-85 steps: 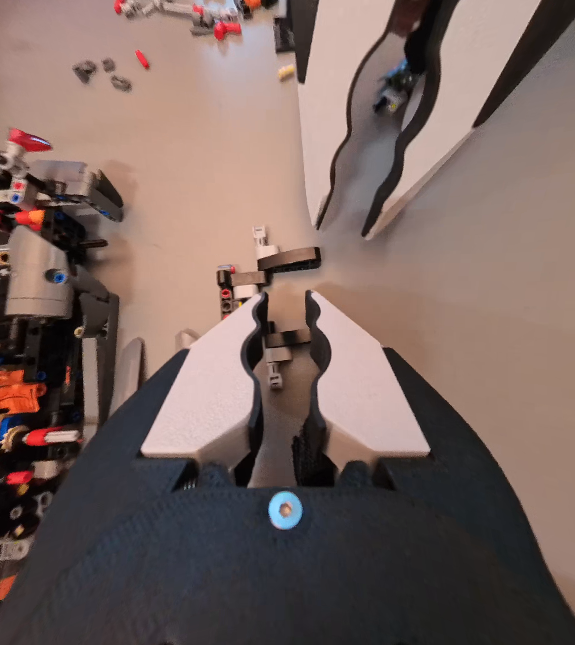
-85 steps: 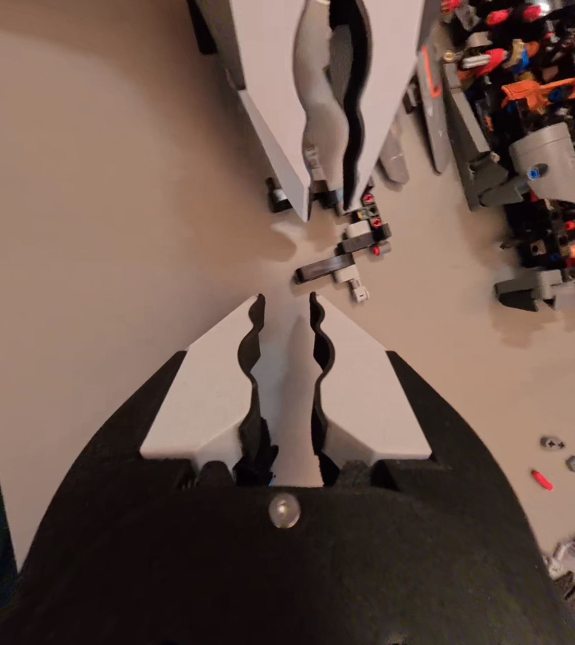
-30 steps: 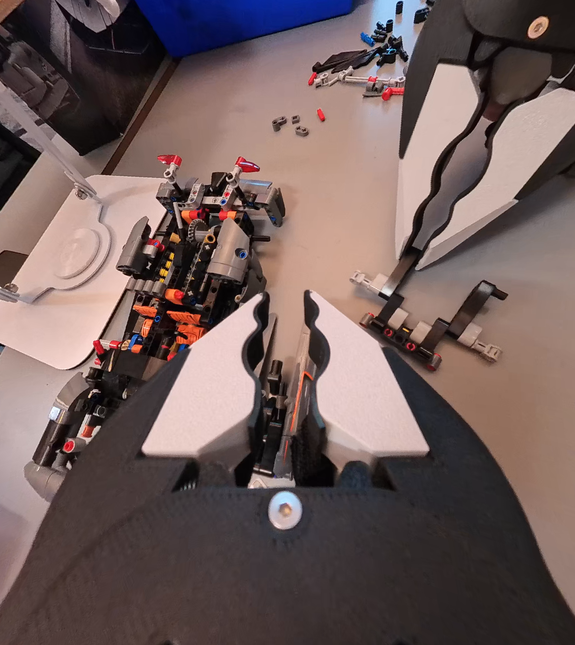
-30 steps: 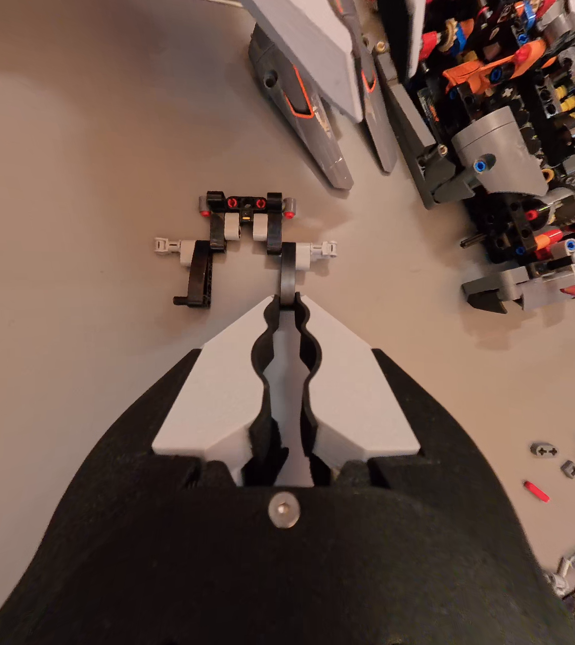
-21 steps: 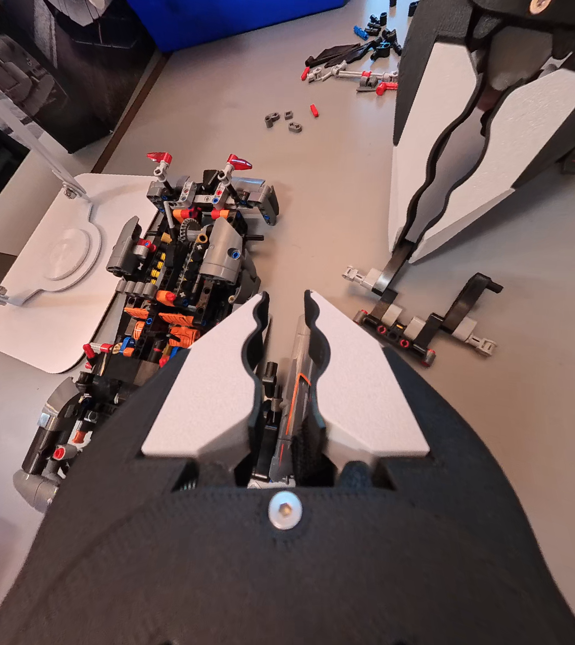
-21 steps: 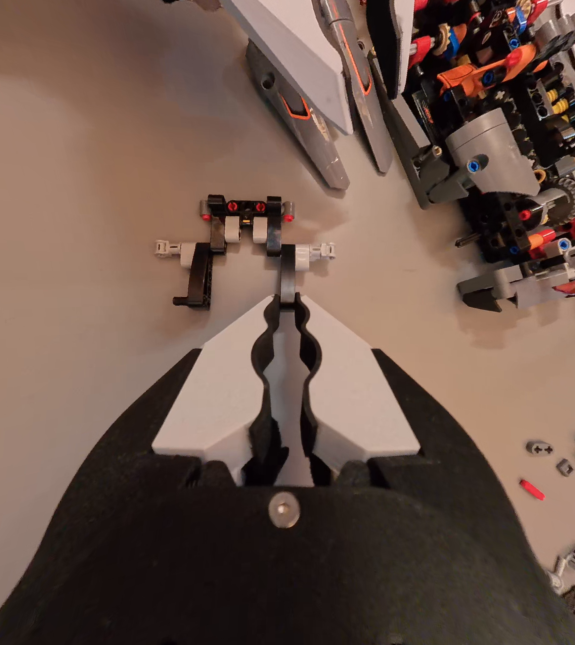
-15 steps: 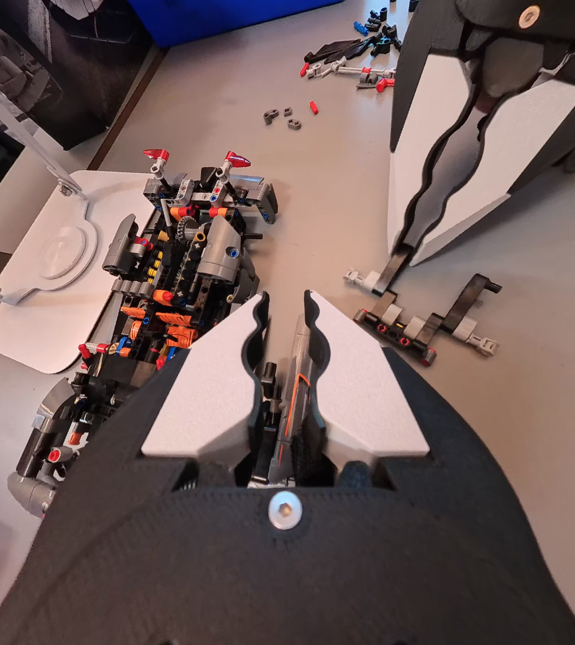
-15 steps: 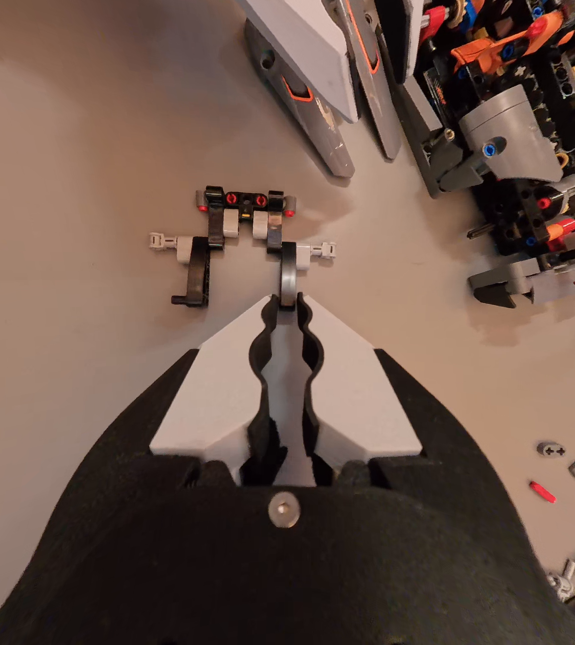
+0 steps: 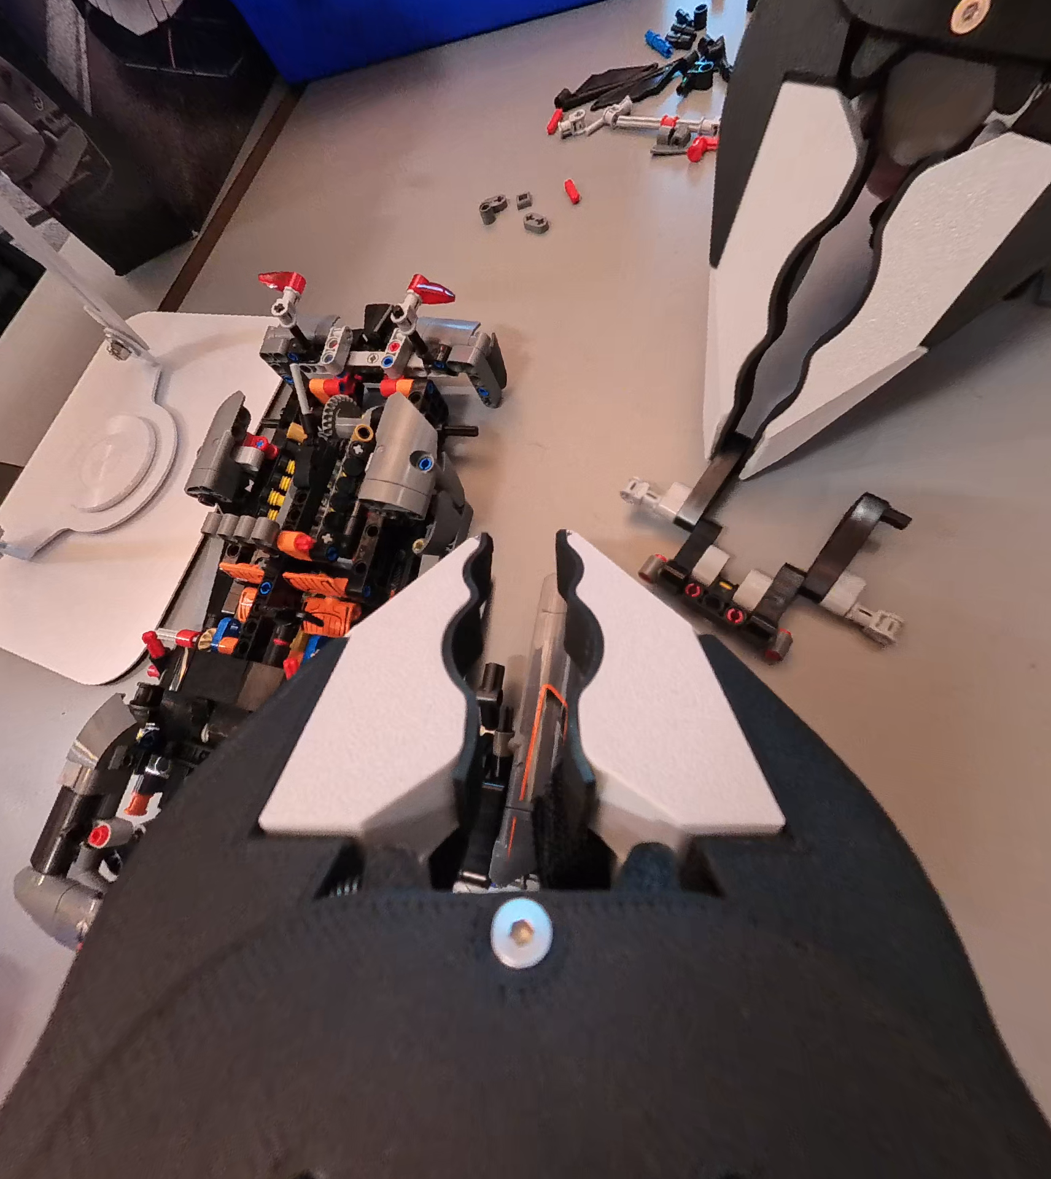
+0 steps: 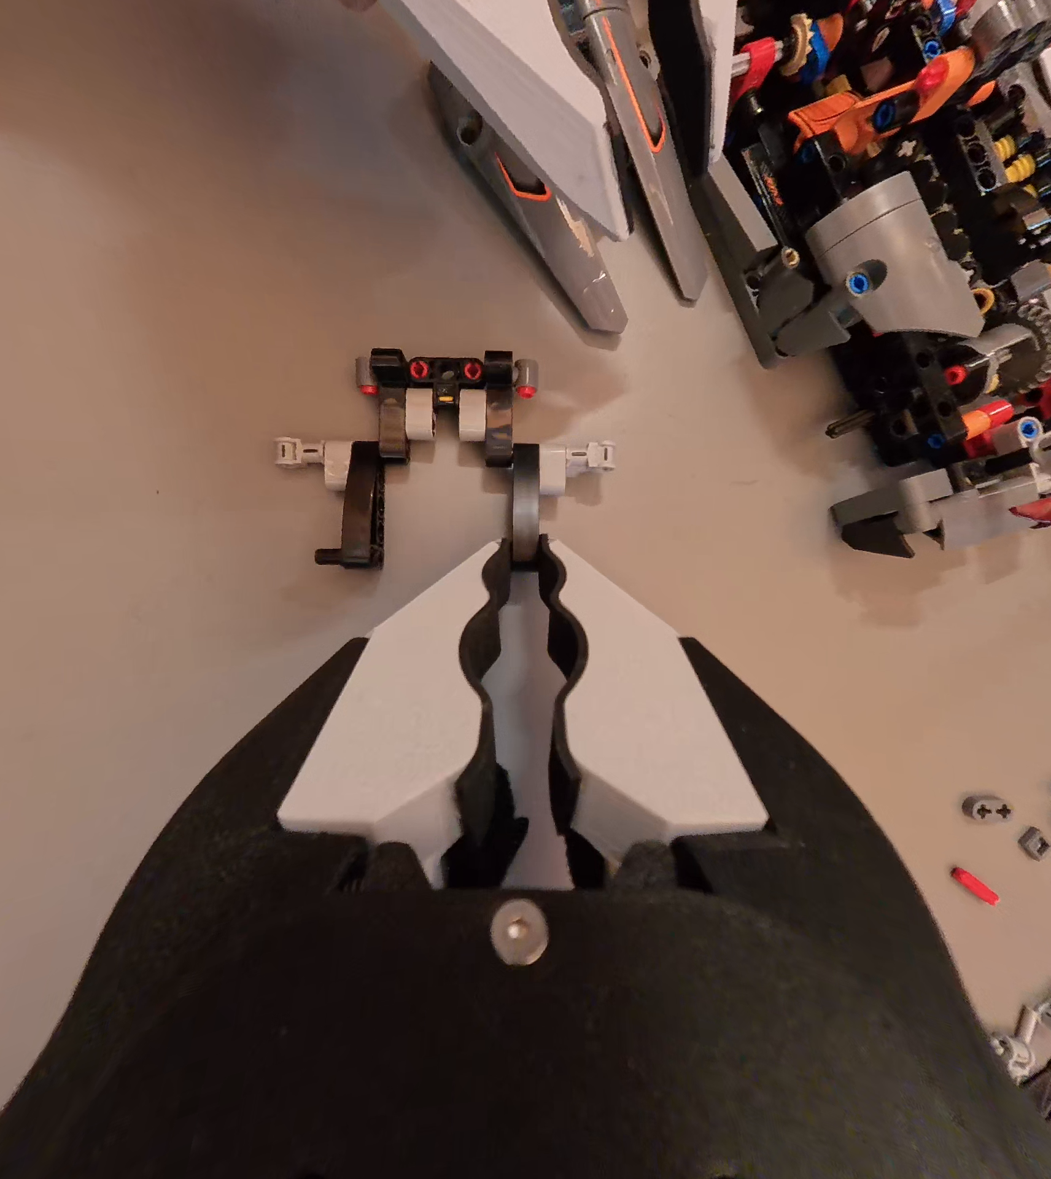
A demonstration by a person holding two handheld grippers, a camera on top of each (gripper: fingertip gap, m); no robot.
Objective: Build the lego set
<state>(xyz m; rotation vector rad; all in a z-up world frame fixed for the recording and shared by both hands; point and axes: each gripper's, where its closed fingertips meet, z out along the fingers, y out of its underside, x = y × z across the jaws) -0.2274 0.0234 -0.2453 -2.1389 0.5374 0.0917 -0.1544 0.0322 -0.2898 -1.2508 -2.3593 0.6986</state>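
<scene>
A small black and light-grey sub-assembly (image 10: 446, 421) with red pins lies on the table; it also shows in the left wrist view (image 9: 759, 587). My right gripper (image 10: 523, 548) is shut on the end of one of its black curved beams (image 10: 524, 504), seen too in the left wrist view (image 9: 733, 456). My left gripper (image 9: 523, 542) is shut on a long grey panel with an orange stripe (image 9: 542, 702), just right of the partly built car chassis (image 9: 331, 485). In the right wrist view the left gripper's fingers (image 10: 510, 108) and panel sit at the top, beside the chassis (image 10: 925, 255).
A white flat stand base (image 9: 64, 510) lies left of the chassis. Loose small grey pieces (image 9: 516, 210) and a red pin (image 10: 976, 887) lie on the table. More parts (image 9: 638, 115) are piled at the far side by a blue bin (image 9: 382, 25). Some 9 cm of space lies between my two pairs of fingers. The red pin (image 10: 976, 887) is about 20 cm from my right fingertips. Seen from the left wrist view (image 9: 571, 190) as well.
Since 2.8 s ago my left gripper left the sub-assembly and now holds the grey panel; my right gripper shut on the black beam. In the last second both only drifted slightly.
</scene>
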